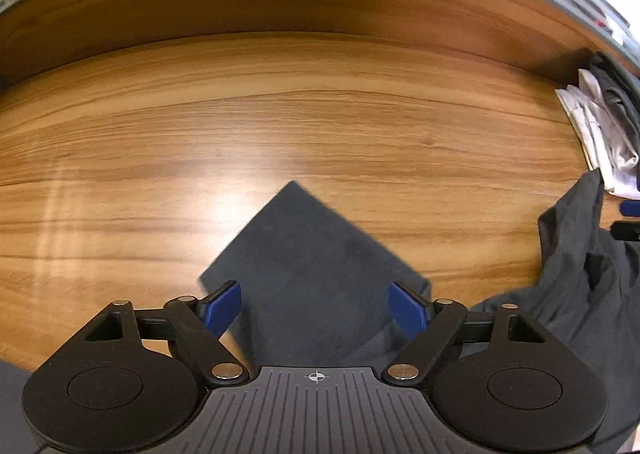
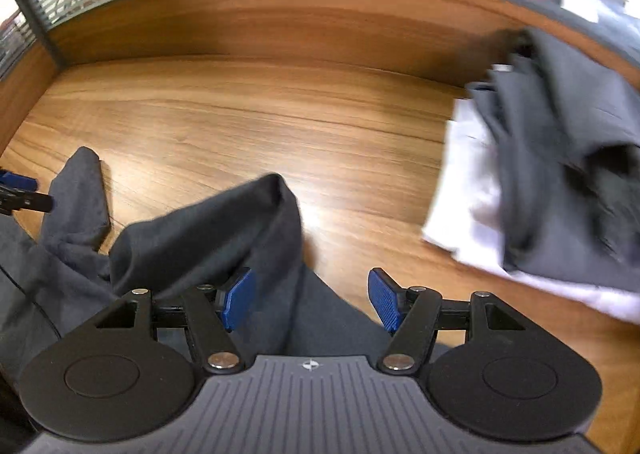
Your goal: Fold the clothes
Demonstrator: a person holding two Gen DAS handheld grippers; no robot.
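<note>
Warm brown wood-grain tabletop (image 1: 280, 114) fills the left wrist view, backed by a low wooden wall of the same tone with a grey rail along its top. Below, the left gripper (image 1: 316, 308) hangs with its blue-padded jaws spread wide and nothing pinched between them; a flat corner of the dark grey cloth garment (image 1: 304, 262) lies on the table under the gap, pointing away from the camera. More of that garment bunches at the right, and a pile of white and grey clothes (image 1: 600, 130) sits at the far right edge.

Across the right wrist view, the same tabletop (image 2: 240, 114) runs to the wooden back wall. Its right gripper (image 2: 312, 300) also stands open, its pads clear of the cloth, over a raised fold of the dark grey garment (image 2: 224, 230). To the right lies the blurred pile of clothes (image 2: 540, 174), grey on white.
</note>
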